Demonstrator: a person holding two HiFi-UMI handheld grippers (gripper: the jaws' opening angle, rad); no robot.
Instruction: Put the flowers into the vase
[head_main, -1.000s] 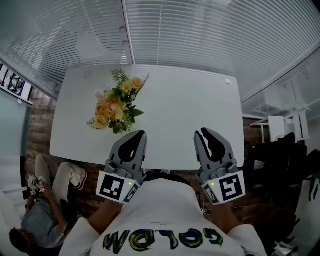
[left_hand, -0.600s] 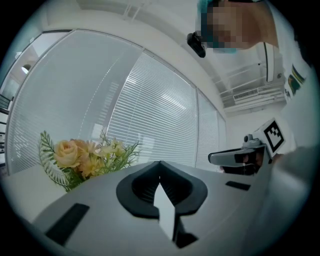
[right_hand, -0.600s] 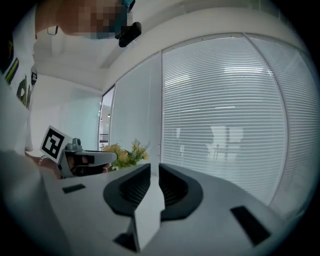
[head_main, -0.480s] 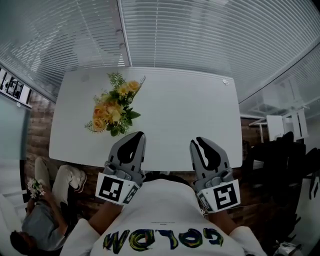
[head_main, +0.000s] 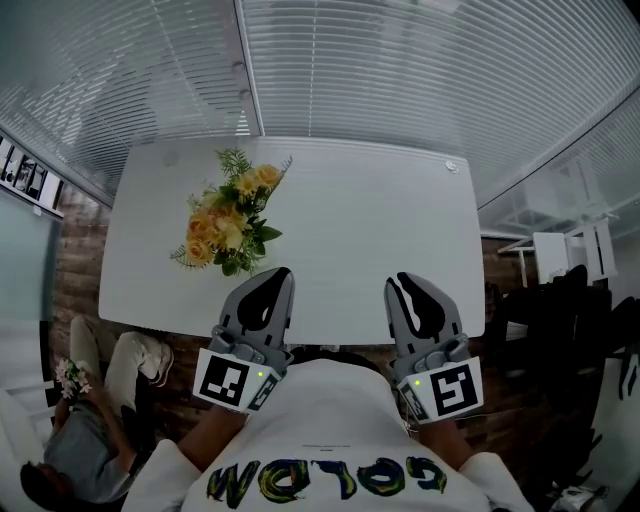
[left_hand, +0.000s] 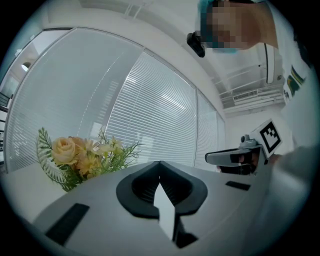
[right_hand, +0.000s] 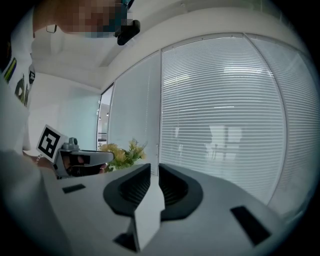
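A bunch of yellow flowers with green leaves (head_main: 228, 222) lies on the left part of the white table (head_main: 360, 200). It also shows in the left gripper view (left_hand: 75, 157) and, small, in the right gripper view (right_hand: 120, 152). No vase is in any view. My left gripper (head_main: 283, 270) hovers at the table's near edge, just right of the flowers, jaws shut and empty (left_hand: 159, 162). My right gripper (head_main: 395, 280) hangs level beside it near the same edge. Its jaws stand a thin slit apart with nothing between them (right_hand: 155, 166).
A window wall with white blinds (head_main: 400, 70) runs behind the table. A person sits low at the left (head_main: 70, 440) next to a small bunch of pale flowers (head_main: 70, 372). Dark furniture (head_main: 570, 300) stands to the right of the table.
The head view has shifted a little. Both grippers keep their places at the near edge, and the flowers lie where they were.
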